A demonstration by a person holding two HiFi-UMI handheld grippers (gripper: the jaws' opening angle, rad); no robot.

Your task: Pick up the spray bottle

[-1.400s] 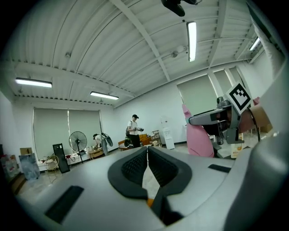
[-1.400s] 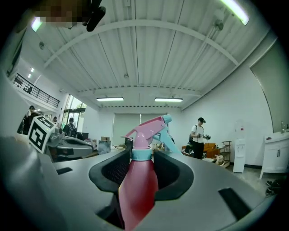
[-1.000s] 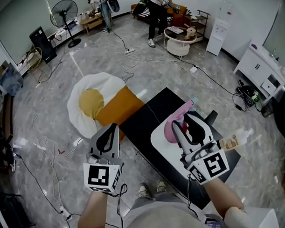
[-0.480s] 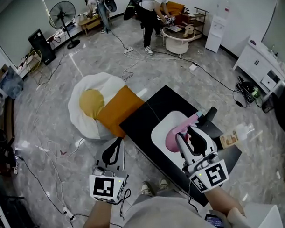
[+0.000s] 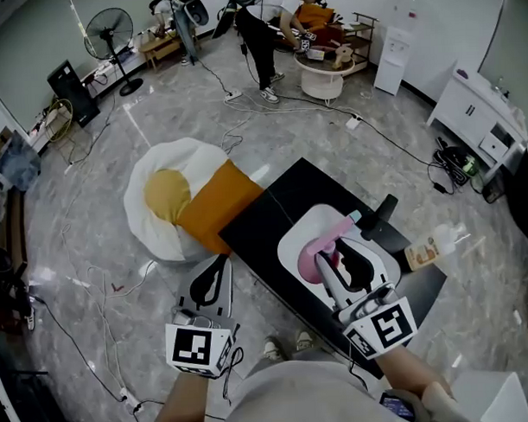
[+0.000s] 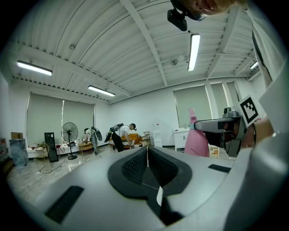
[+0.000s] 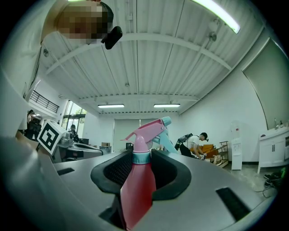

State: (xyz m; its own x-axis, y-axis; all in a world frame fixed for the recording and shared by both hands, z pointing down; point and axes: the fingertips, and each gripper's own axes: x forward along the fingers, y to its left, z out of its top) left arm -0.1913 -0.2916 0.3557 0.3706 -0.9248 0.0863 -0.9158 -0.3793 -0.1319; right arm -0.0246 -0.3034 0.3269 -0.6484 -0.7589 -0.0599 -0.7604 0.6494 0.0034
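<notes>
A black desk (image 5: 273, 210) stands on a grey marble floor (image 5: 115, 168) strewn with cables. A white oval mat (image 5: 293, 248) lies at the desk's middle. Beyond the mat sits a black device (image 5: 383, 212); right of the mat lies a tan-labelled bottle (image 5: 425, 254).

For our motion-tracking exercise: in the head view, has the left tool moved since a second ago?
Yes. The left tool has drawn back toward the person: its tips earlier overlapped the orange cushion; now they sit short of its near edge.
</notes>
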